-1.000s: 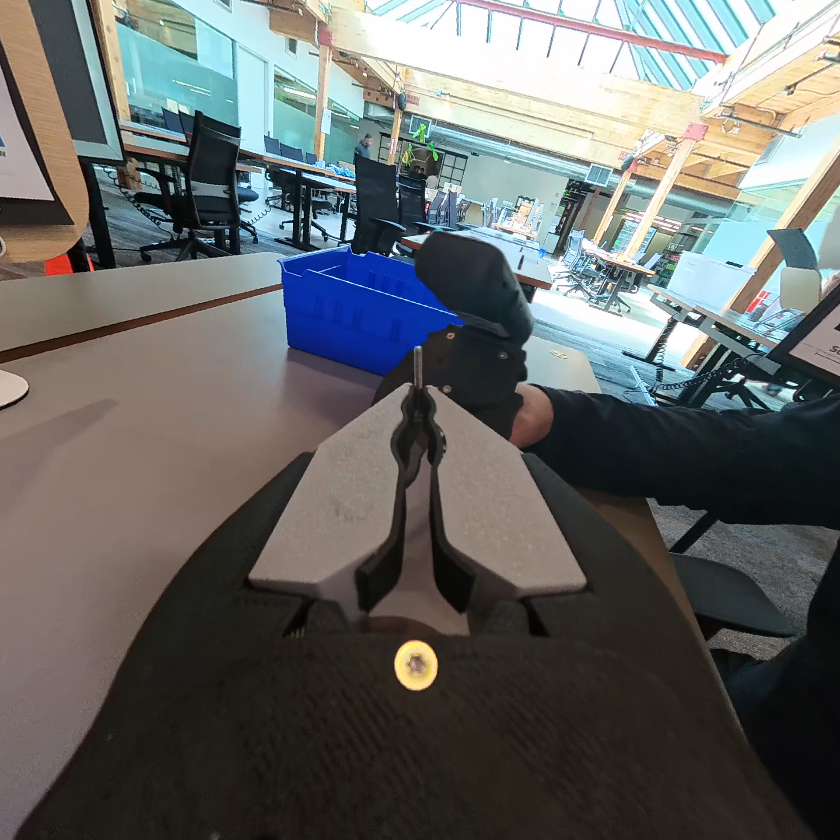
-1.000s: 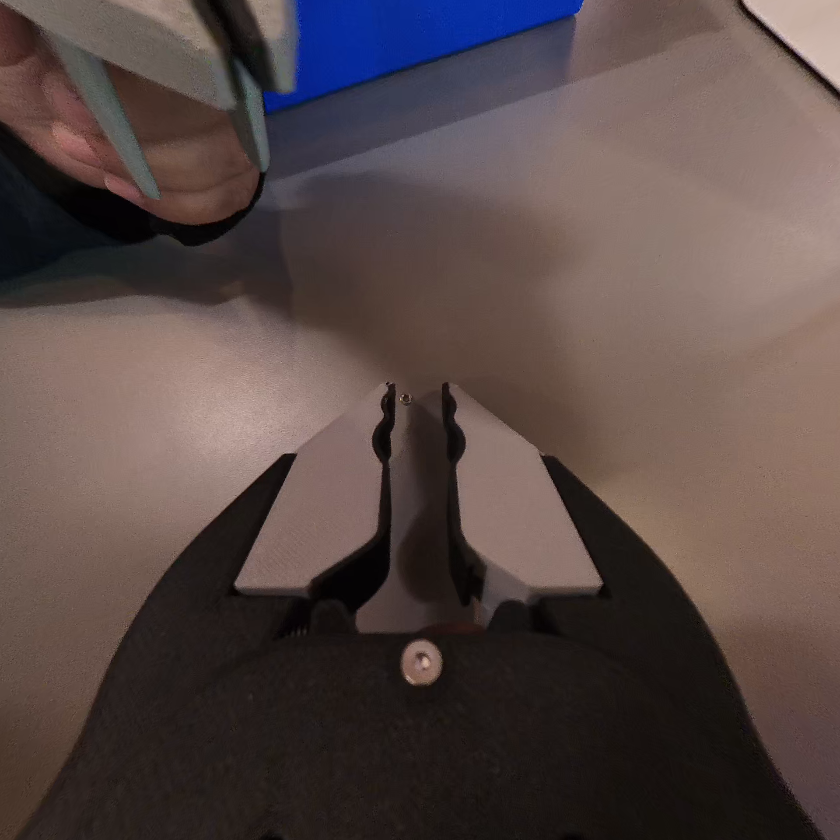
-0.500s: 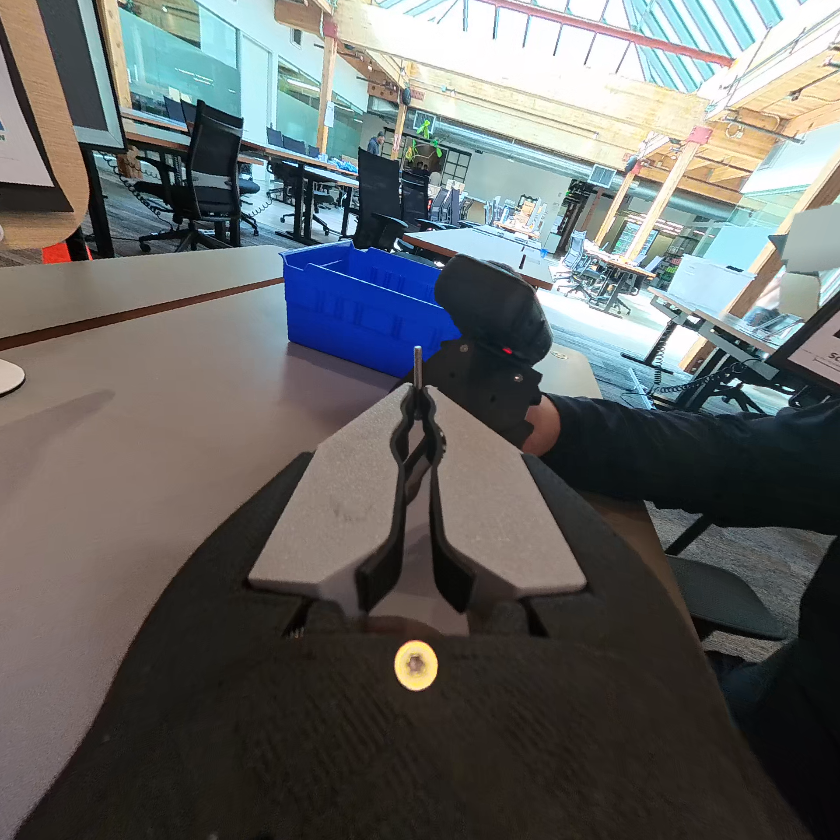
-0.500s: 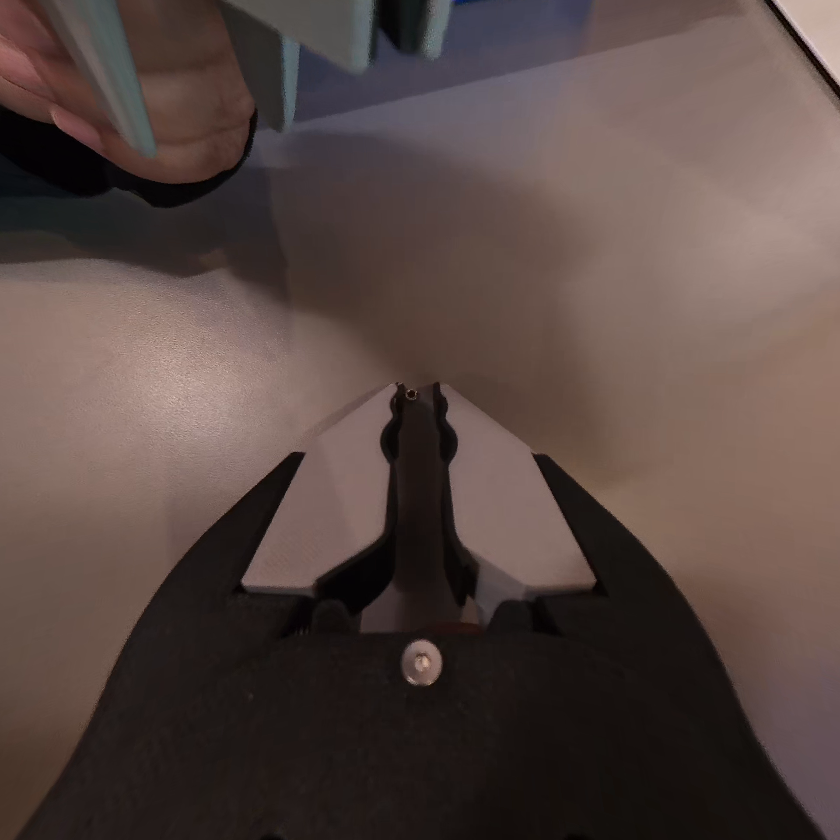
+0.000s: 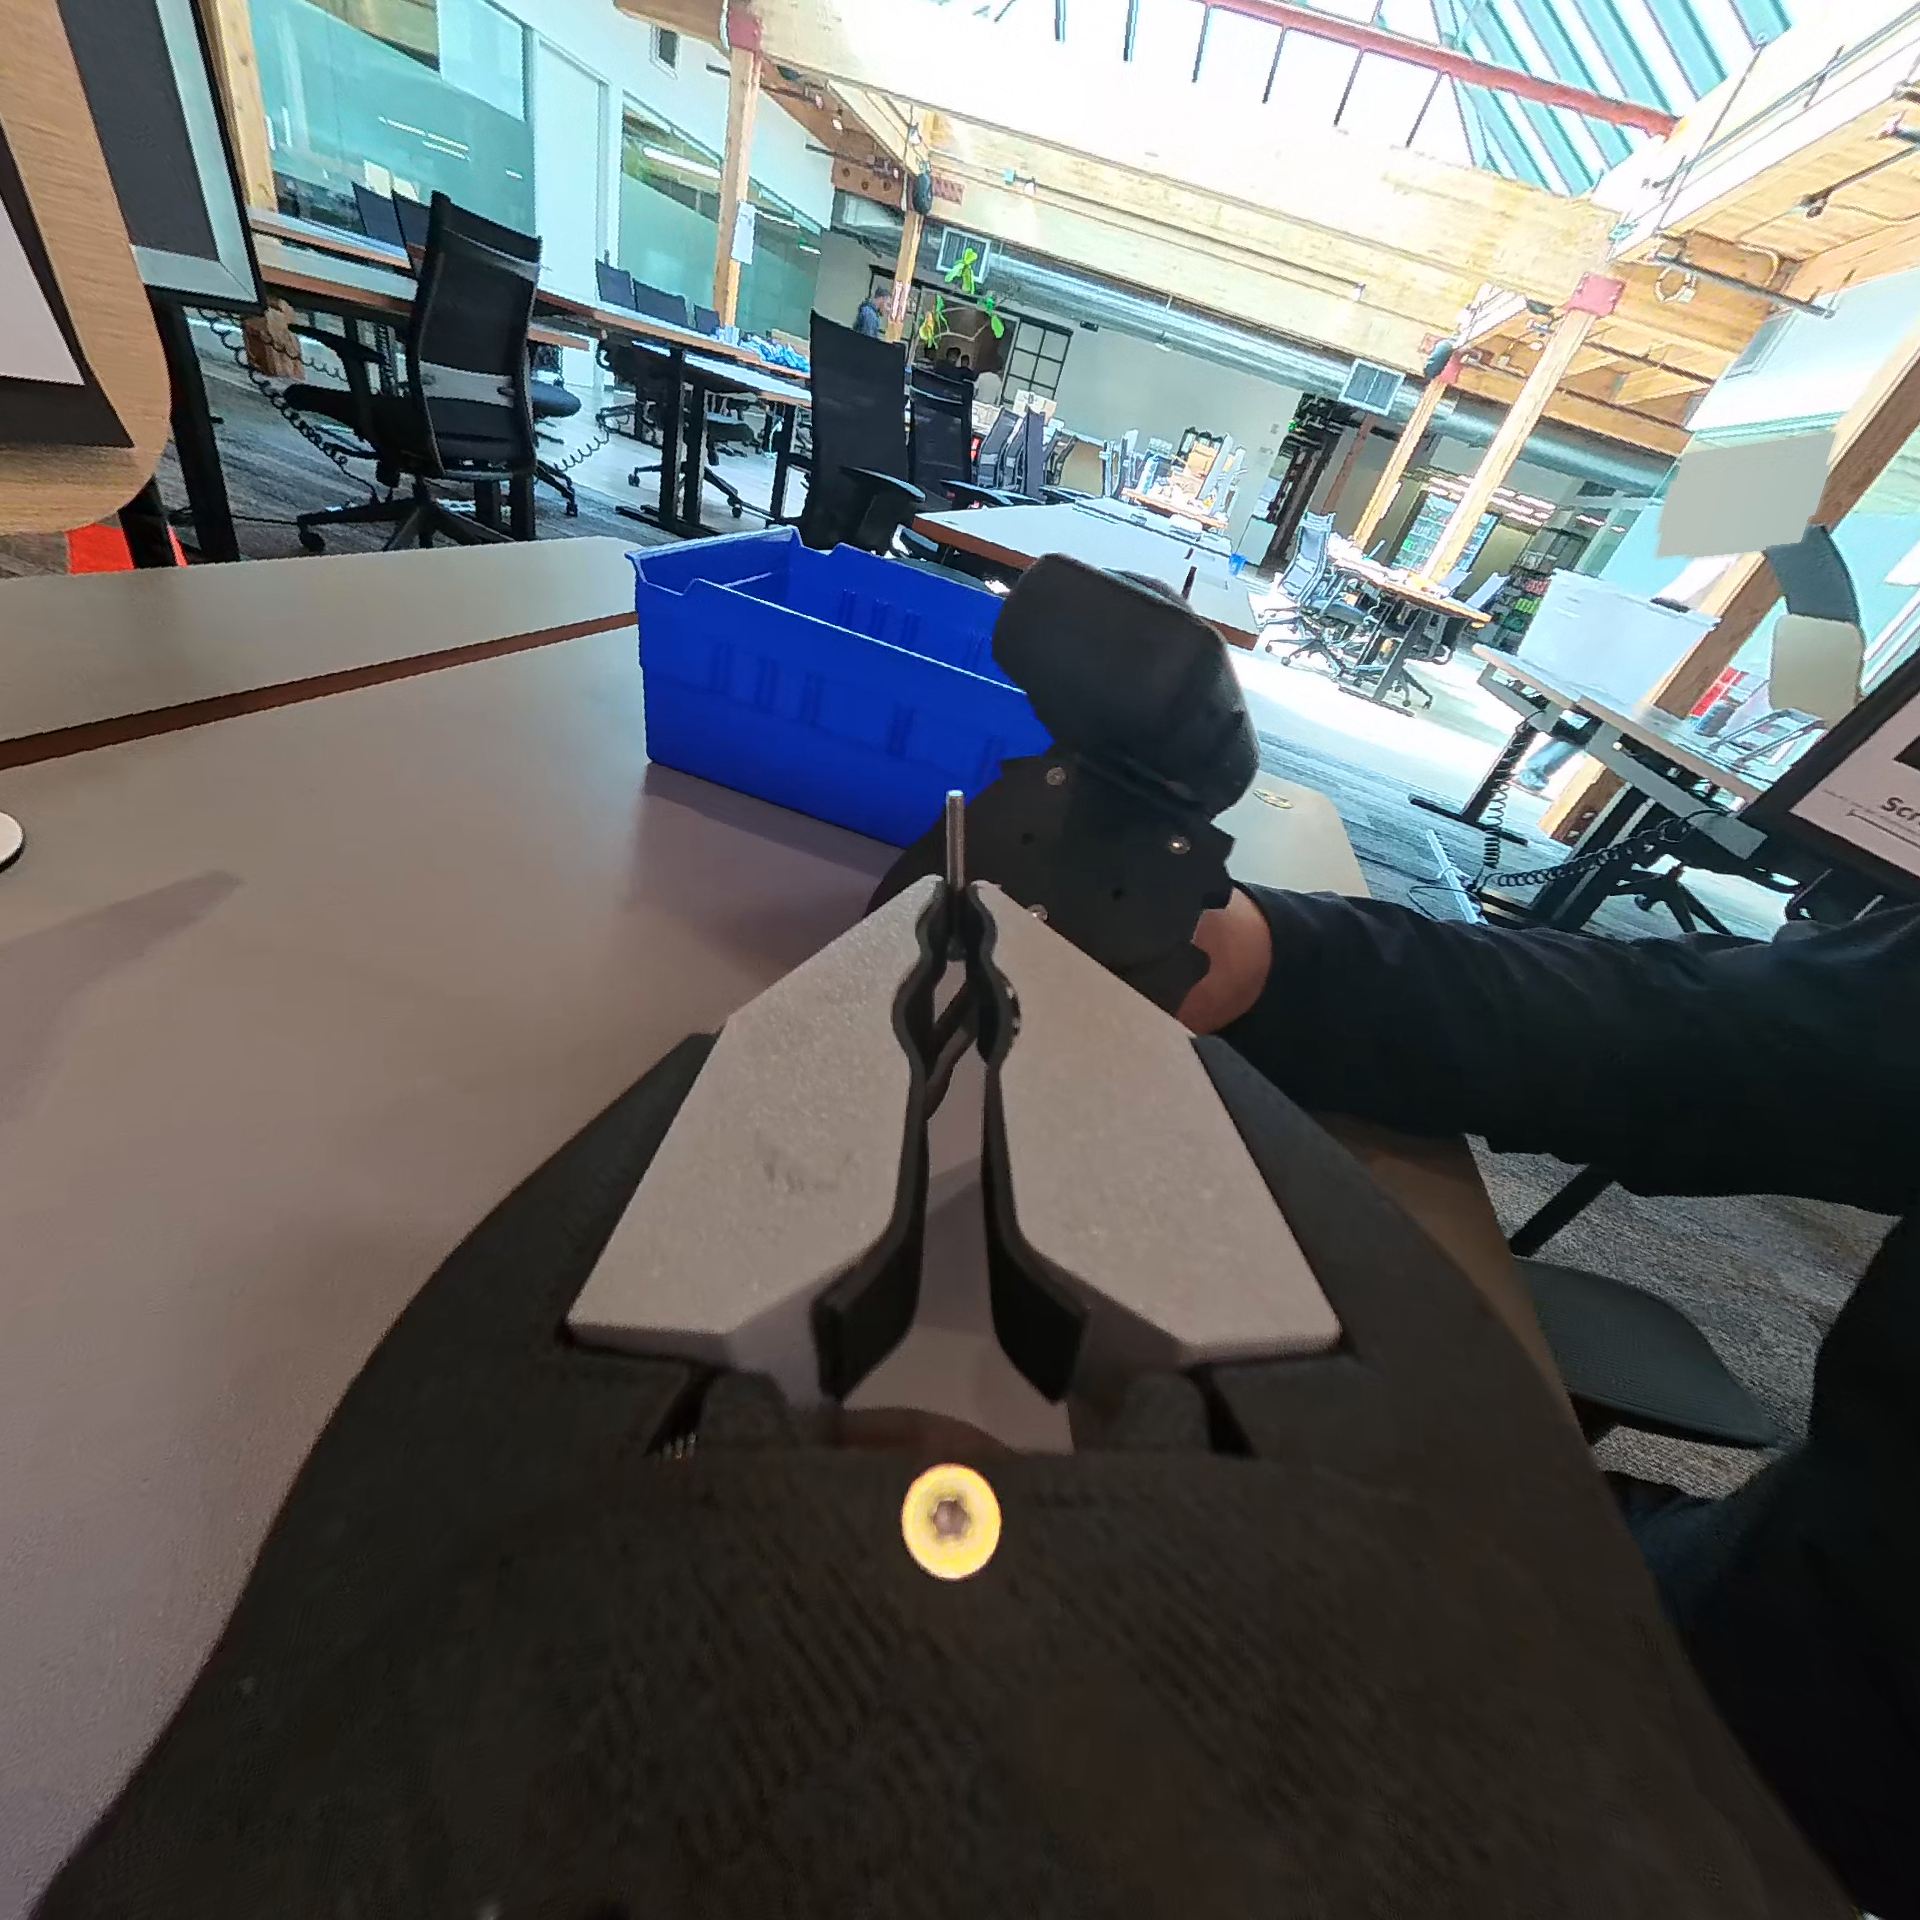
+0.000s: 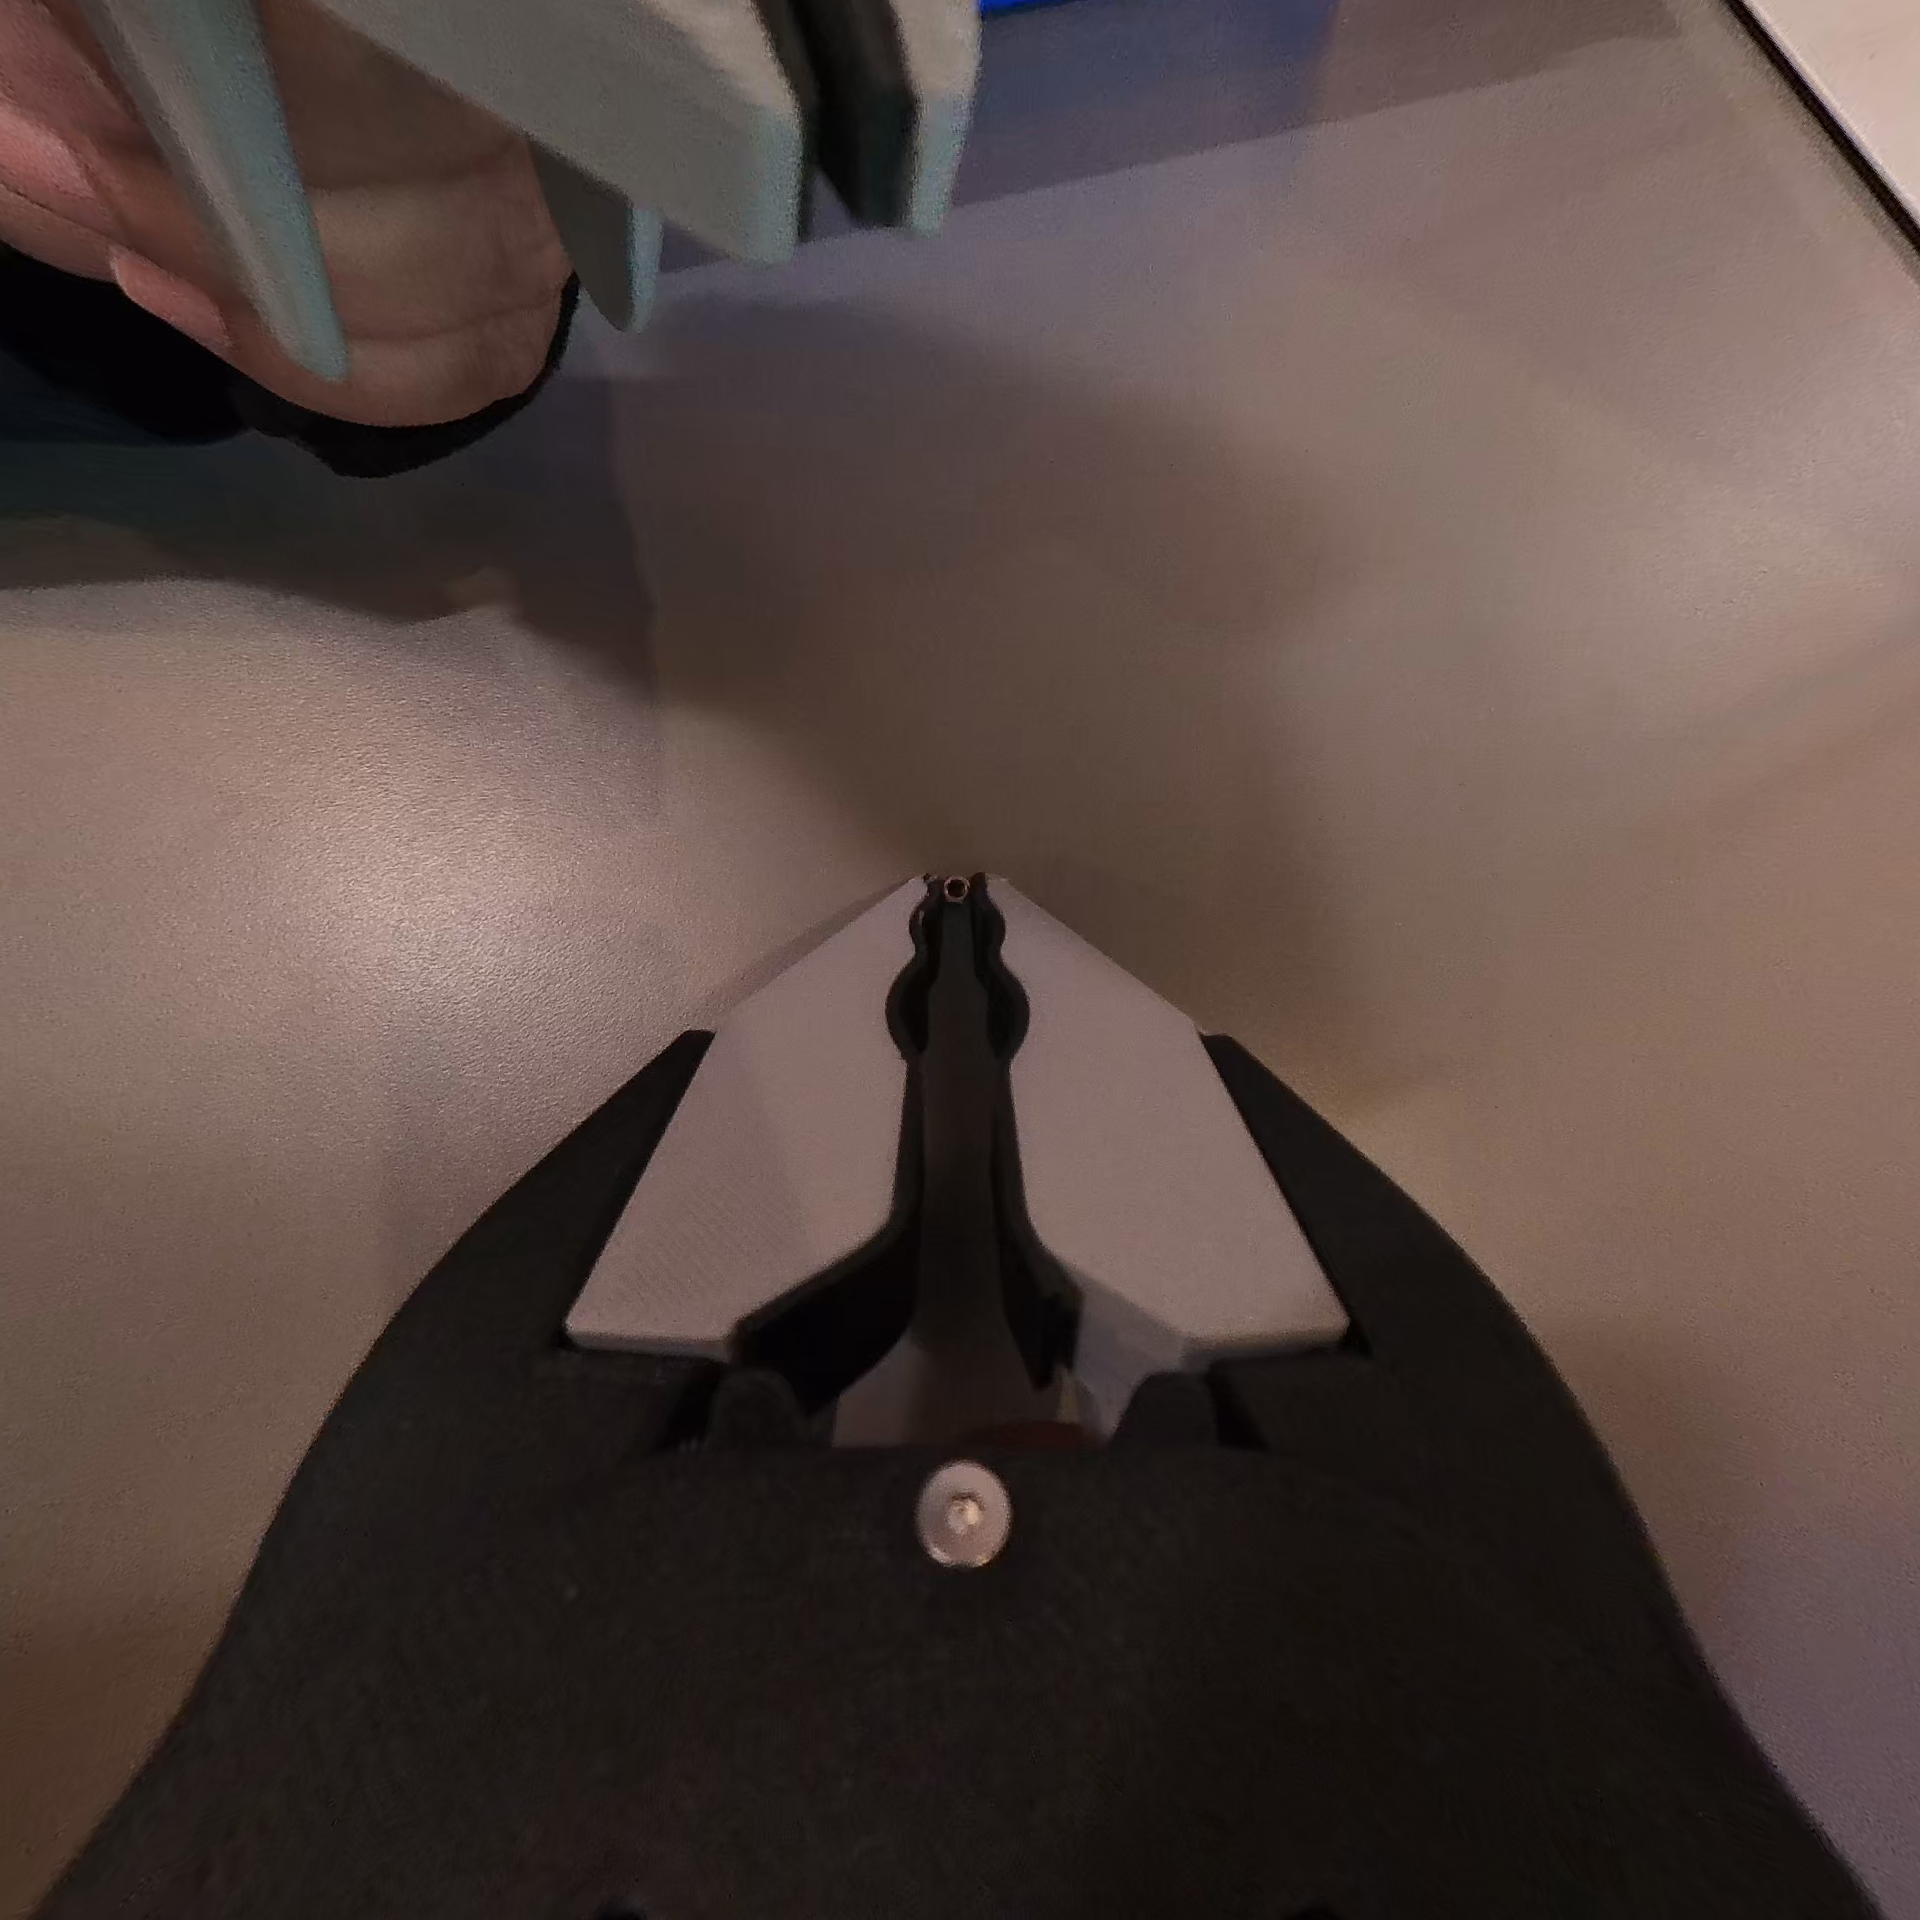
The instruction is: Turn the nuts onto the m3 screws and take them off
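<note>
- The screw (image 5: 954, 847) is a thin, plain grey metal pin, standing upright with its shaft poking up past the fingertips; its head is hidden between them.
- The left gripper (image 5: 956, 914) is pinched tight on that screw's lower end, held above the table (image 5: 364, 987).
- The nut (image 6: 956, 886) is a tiny dark metal ring with a bright rim, its hole facing the camera.
- The right gripper (image 6: 956, 889) is closed to a sliver on the nut, right at the very tips, low over the tabletop.
- In the right wrist view the left gripper's pale fingers (image 6: 665, 114) hang blurred at the top left, a hand (image 6: 416, 260) behind them, well apart from the nut.
- The table is a smooth, matte grey-brown, with a blue plastic bin (image 5: 821, 696) standing on it beyond the grippers.
- A dark sleeve (image 5: 1538, 1029) reaches in from the right.
- Behind lies an open office: black chairs (image 5: 468, 374), long desks, timber beams and a skylight.
</note>
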`<state>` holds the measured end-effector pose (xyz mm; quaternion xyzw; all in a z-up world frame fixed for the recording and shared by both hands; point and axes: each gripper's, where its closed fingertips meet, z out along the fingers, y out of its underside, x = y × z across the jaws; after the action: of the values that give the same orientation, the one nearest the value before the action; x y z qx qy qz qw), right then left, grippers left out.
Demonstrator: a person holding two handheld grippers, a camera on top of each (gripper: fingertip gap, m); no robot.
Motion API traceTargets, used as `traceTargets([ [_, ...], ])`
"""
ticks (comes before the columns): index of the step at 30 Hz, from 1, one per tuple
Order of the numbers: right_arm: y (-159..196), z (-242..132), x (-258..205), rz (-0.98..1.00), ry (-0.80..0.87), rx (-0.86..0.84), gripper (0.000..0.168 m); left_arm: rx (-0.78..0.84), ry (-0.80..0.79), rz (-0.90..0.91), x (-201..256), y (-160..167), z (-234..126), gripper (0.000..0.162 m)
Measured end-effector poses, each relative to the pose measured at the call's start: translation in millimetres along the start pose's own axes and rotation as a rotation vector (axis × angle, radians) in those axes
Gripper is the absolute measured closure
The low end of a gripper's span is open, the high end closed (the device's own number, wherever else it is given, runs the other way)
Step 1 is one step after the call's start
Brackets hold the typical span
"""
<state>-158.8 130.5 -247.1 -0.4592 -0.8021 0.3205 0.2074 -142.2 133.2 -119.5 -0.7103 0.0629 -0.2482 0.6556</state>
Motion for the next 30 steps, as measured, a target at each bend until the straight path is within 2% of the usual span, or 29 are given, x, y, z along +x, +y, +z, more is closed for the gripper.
traceTargets([
  [20,0.2,0.0,1.2,-0.027,0.038,-0.021,0.168,-0.002,-0.010,0.001,-2.7,0.0,-1.1,0.162],
  [24,-2.0,0.7,7.8,0.016,0.047,0.006,0.150,0.015,-0.013,-0.005,-3.4,-3.7,-2.9,0.162],
  [30,-22.3,8.6,1.7,0.054,0.006,0.105,0.156,0.024,-0.010,0.005,-0.4,-6.8,-3.1,0.162],
])
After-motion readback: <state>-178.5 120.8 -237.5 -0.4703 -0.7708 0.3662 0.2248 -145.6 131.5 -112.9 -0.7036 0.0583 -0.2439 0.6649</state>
